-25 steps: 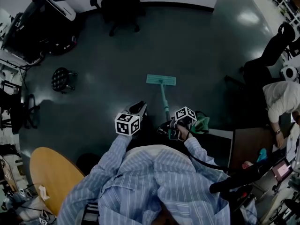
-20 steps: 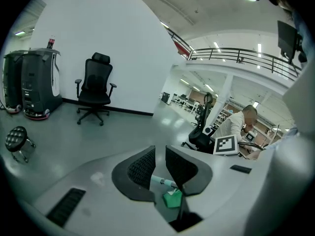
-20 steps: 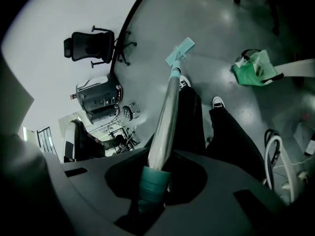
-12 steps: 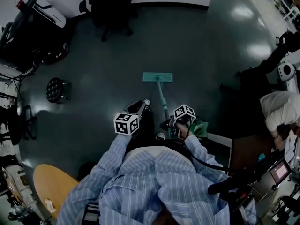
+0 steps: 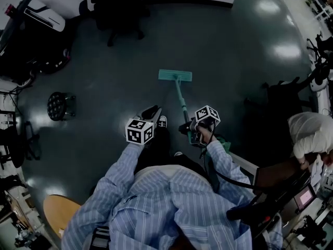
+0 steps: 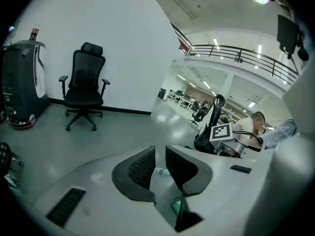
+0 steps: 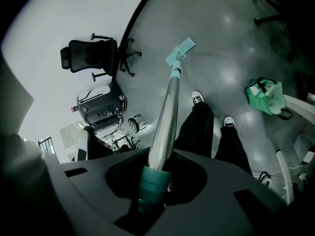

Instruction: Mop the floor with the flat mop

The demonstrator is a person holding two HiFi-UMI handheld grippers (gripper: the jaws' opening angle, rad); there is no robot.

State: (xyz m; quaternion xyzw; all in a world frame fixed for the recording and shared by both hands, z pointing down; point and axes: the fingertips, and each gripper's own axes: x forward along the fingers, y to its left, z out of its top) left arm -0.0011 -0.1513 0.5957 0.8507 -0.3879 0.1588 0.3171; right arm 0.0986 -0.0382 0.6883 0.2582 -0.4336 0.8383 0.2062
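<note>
The flat mop's teal head (image 5: 175, 75) lies flat on the dark grey floor ahead of my feet. Its pole (image 5: 181, 103) slants back to my right gripper (image 5: 199, 134), which is shut on the pole's teal grip (image 7: 151, 183). In the right gripper view the pole (image 7: 166, 112) runs from the jaws down to the mop head (image 7: 180, 50). My left gripper (image 5: 151, 113) is held beside the pole to its left, not touching it. Its jaws (image 6: 160, 157) stand nearly together with nothing between them.
A black office chair (image 5: 117, 7) stands by the far wall, a black-and-white machine (image 5: 34, 22) at far left, and a small round stool (image 5: 56, 104) left of me. A green bag (image 7: 266, 98) lies right of my feet. A seated person (image 5: 309, 132) is at right; a wooden table (image 5: 60, 212) is behind left.
The mop head has slid forward across the floor, away from me, and I have stepped after it. The right gripper has kept hold of the pole; the left stays off it.
</note>
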